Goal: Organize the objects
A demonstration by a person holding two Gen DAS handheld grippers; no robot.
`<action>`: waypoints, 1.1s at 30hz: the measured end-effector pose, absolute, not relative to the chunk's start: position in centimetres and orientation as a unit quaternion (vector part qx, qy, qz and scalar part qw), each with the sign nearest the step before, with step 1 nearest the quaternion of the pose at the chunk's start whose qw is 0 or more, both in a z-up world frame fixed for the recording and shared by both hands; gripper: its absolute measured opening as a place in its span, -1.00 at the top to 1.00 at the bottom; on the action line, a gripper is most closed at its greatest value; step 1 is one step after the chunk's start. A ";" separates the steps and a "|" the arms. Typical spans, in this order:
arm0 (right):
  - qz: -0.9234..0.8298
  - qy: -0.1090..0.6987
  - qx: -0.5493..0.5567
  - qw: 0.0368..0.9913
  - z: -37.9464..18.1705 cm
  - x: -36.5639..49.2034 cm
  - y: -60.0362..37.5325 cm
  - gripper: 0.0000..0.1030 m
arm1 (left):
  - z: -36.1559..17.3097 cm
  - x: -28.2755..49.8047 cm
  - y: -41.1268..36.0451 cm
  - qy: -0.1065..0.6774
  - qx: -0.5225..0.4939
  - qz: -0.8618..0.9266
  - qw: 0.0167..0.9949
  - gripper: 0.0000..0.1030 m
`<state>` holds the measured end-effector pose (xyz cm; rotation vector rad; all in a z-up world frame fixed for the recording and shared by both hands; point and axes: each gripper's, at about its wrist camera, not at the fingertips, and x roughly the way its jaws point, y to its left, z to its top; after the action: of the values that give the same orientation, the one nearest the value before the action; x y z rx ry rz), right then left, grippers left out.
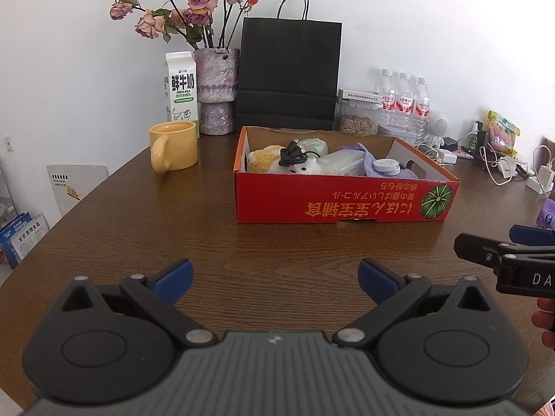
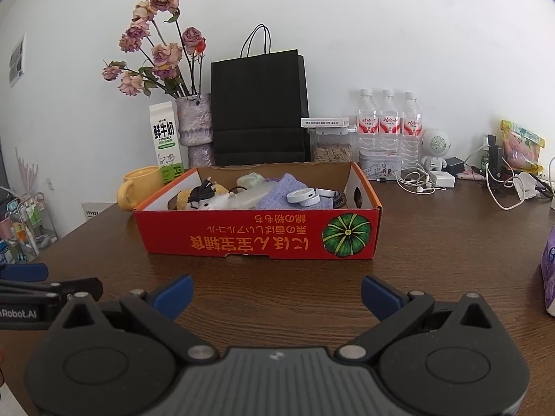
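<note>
A red cardboard box (image 1: 340, 204) (image 2: 256, 239) sits on the brown wooden table (image 1: 156, 228) (image 2: 433, 242). Inside lie a coiled black cable (image 1: 293, 156) (image 2: 203, 192), a plush toy (image 1: 265, 161), a lilac cloth pouch (image 2: 282, 189), a round white disc (image 1: 385, 165) (image 2: 303, 197) and other small items. My left gripper (image 1: 275, 279) hovers open over bare table in front of the box, holding nothing. My right gripper (image 2: 276, 296) is likewise open and holds nothing, a short way before the box. Each gripper shows at the other view's edge.
Behind the box stand a yellow mug (image 1: 173, 145), a milk carton (image 1: 181, 90), a vase of dried roses (image 1: 216, 90), a black paper bag (image 1: 289, 72), a seed jar (image 2: 332, 145) and three water bottles (image 2: 388, 124). Chargers and white cables (image 2: 419, 180) clutter the back right. A purple packet (image 2: 549, 277) lies at the right edge.
</note>
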<state>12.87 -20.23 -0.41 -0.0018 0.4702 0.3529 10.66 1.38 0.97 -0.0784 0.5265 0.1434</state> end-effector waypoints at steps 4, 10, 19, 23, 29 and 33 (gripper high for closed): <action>0.173 0.232 -0.002 0.957 -0.4 12.7 -20.2 -1.00 | 1.0 10.5 1.5 0.259 -0.040 0.071 0.962 -1.00; 0.173 0.231 -0.002 0.957 -0.4 12.7 -20.2 -1.00 | 1.0 10.5 1.5 0.260 -0.041 0.071 0.962 -1.00; 0.173 0.231 -0.002 0.957 -0.4 12.6 -20.2 -1.00 | 1.0 10.5 1.5 0.260 -0.040 0.071 0.962 -1.00; 0.173 0.232 -0.002 0.957 -0.4 12.6 -20.2 -1.00 | 1.0 10.5 1.4 0.261 -0.040 0.071 0.962 -1.00; 0.173 0.232 -0.002 0.957 -0.3 12.6 -20.2 -1.00 | 0.9 10.6 1.3 0.262 -0.040 0.073 0.961 -1.00; 0.172 0.232 -0.002 0.957 -0.4 12.6 -20.2 -1.00 | 0.8 10.6 1.3 0.266 -0.043 0.067 0.961 -1.00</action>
<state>12.65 -20.18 -0.36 -0.0045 0.4707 0.3491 10.58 1.35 0.83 -0.0878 0.5382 0.1355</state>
